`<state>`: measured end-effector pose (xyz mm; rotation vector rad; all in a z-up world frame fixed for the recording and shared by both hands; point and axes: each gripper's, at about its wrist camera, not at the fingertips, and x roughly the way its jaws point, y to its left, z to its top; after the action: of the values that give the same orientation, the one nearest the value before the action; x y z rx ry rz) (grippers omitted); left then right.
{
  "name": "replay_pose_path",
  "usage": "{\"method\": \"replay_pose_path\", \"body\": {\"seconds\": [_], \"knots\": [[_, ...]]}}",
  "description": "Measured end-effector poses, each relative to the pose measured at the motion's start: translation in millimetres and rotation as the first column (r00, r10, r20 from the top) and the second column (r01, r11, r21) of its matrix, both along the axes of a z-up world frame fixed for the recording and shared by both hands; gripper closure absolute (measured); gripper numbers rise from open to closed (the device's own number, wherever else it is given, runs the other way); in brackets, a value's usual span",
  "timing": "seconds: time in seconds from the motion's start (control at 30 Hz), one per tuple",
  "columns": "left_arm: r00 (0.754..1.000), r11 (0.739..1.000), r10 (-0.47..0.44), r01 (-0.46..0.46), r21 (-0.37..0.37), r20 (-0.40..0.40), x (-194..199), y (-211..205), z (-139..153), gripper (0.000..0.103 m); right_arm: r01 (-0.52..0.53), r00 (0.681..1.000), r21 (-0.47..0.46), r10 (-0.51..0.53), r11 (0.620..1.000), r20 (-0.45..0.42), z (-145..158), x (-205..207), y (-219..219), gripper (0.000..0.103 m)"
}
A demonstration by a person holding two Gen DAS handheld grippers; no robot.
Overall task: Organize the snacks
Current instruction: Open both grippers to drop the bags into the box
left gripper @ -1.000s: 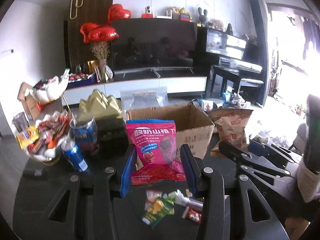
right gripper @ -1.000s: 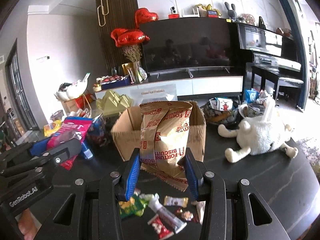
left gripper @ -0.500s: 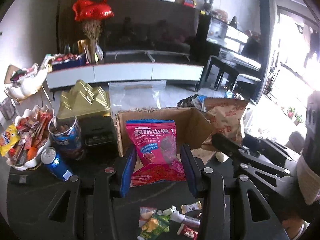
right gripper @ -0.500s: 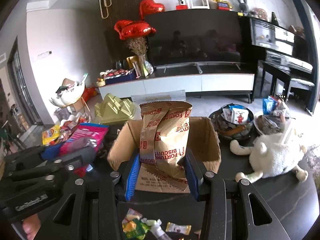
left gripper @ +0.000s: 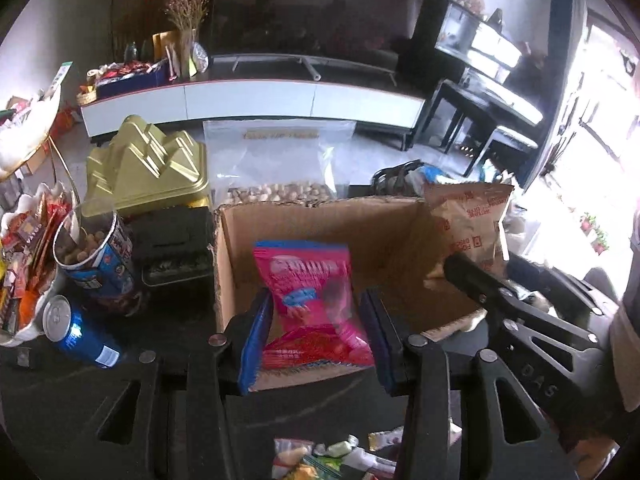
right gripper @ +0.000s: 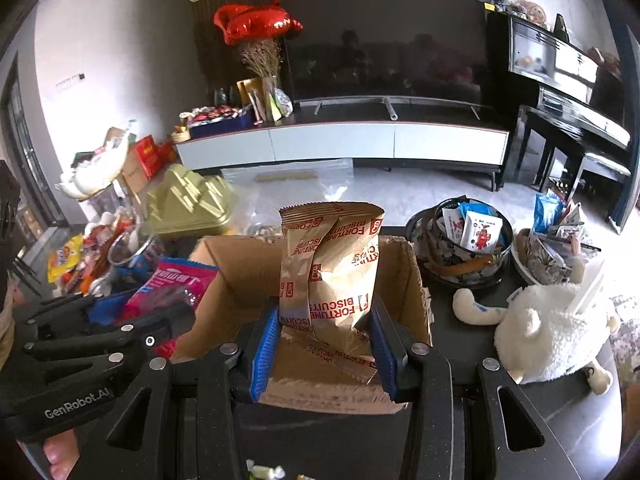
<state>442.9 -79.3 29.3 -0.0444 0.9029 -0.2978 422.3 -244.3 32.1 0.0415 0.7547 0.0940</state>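
Observation:
An open cardboard box (left gripper: 320,204) (right gripper: 240,248) stands on the dark table in front of both grippers. Over its left half my left gripper (left gripper: 316,294) has its jaws opening. The pink snack packet (left gripper: 312,280) (right gripper: 172,280) between them is blurred and tilted, slipping from the blue pads. My right gripper (right gripper: 325,306) hangs over the box's right half, its jaws also opening. The puffy brown biscuit bag (right gripper: 332,264) (left gripper: 468,216) stands upright between its pads and still touches both. Each gripper shows in the other's view: the right gripper (left gripper: 520,312), the left gripper (right gripper: 112,340).
Left of the box are a gold tin (left gripper: 148,164), an open snack tub (left gripper: 88,240), a blue drink can (left gripper: 76,328) and a bowl of sweets (left gripper: 24,248). A zip bag of nuts (left gripper: 276,160) stands behind. A plush sheep (right gripper: 552,328) and round basket (right gripper: 464,240) sit to the right.
Both grippers moved forward and tipped down, from above loose sweets to over the box. Their jaws have widened slightly. The pink packet has tilted and blurred between the left pads.

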Motion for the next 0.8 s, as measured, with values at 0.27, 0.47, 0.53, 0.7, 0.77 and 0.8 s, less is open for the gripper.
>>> {"method": "replay_pose_path", "body": {"seconds": [0.27, 0.47, 0.53, 0.7, 0.77, 0.8], "knots": [[0.997, 0.996, 0.049, -0.053, 0.067, 0.055, -18.2, 7.7, 6.0, 0.035, 0.046, 0.999, -0.018, -0.046, 0.999, 0.007, -3.9, -11.5, -6.0, 0.034], [0.99, 0.992, 0.069, -0.082, 0.1, 0.122, -52.5, 14.7, 17.9, 0.026, 0.033, 0.999, -0.012, -0.033, 0.999, 0.023, 1.9, -42.2, -1.8, 0.034], [0.989, 0.992, 0.068, -0.081, 0.098, 0.129, -64.0, 18.4, 20.3, 0.025, 0.03, 0.999, -0.017, -0.029, 0.999, 0.025, 3.8, -51.3, 0.5, 0.034], [0.978, 0.987, 0.074, -0.099, 0.125, 0.194, -96.5, 27.4, 26.2, 0.021, 0.004, 1.0, -0.033, -0.003, 0.999, 0.026, 5.9, -81.3, 11.3, 0.034], [0.976, 0.986, 0.07, -0.099, 0.135, 0.204, -107.4, 30.5, 27.6, 0.019, -0.005, 1.0, -0.032, 0.006, 0.999, 0.029, 6.6, -92.7, 15.3, 0.034], [0.976, 0.985, 0.067, -0.099, 0.144, 0.208, -113.1, 32.1, 27.7, 0.017, -0.009, 1.0, -0.027, 0.01, 1.0, 0.026, 6.8, -97.0, 16.8, 0.034]]}}
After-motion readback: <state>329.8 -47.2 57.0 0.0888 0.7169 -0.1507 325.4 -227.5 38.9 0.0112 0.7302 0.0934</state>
